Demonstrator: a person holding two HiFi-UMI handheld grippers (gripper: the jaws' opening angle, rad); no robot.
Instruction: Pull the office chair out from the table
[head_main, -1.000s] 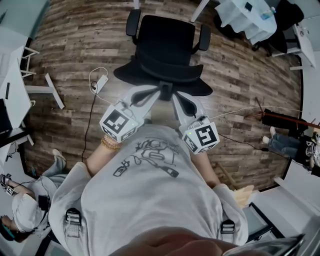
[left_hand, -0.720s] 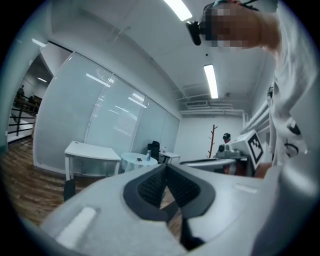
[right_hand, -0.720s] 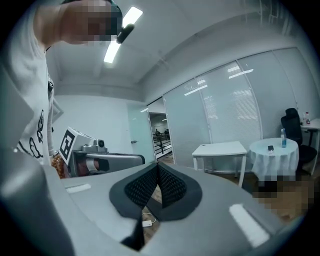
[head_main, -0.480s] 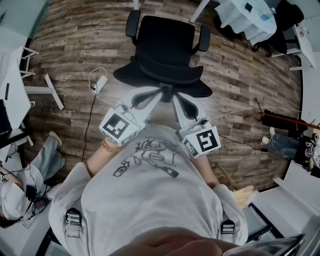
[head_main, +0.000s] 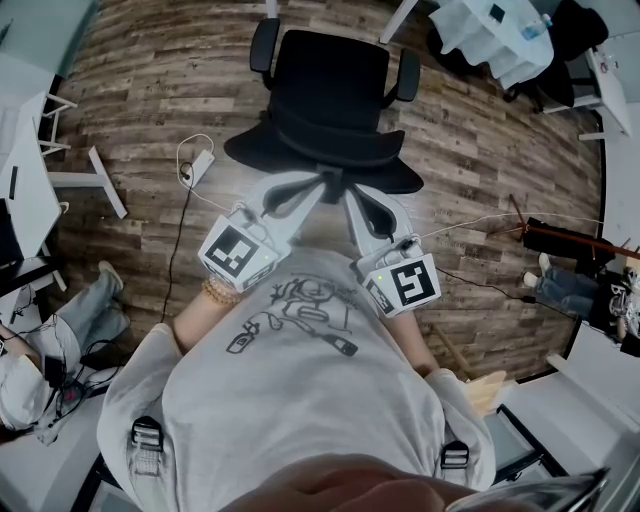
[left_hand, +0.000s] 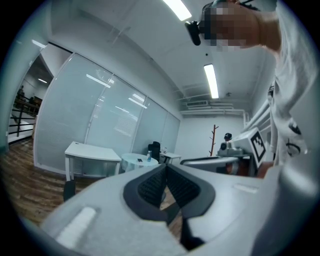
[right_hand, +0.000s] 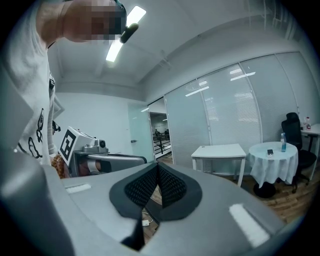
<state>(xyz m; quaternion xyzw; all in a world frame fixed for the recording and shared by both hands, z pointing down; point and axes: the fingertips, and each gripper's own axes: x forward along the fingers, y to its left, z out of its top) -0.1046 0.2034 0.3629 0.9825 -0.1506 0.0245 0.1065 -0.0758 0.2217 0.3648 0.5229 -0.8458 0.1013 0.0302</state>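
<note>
The black office chair (head_main: 330, 100) stands on the wooden floor just ahead of me, its backrest toward me and both armrests showing. It is not under any table. My left gripper (head_main: 315, 184) and right gripper (head_main: 352, 196) are held close to my chest, side by side, their tips at the near edge of the backrest. In the left gripper view the black pads (left_hand: 166, 172) are pressed together with nothing between them. The right gripper's pads (right_hand: 157, 175) are likewise together and empty. I cannot tell whether either tip touches the chair.
A white desk (head_main: 20, 170) stands at the left, and a round table with a white cloth (head_main: 490, 35) at the far right. A cable with a power adapter (head_main: 200, 165) lies on the floor. One person sits at the lower left (head_main: 50, 350), another at the right (head_main: 570, 285).
Both grippers and the chair have kept their places. The person at the lower left has shifted toward the left edge of the head view.
</note>
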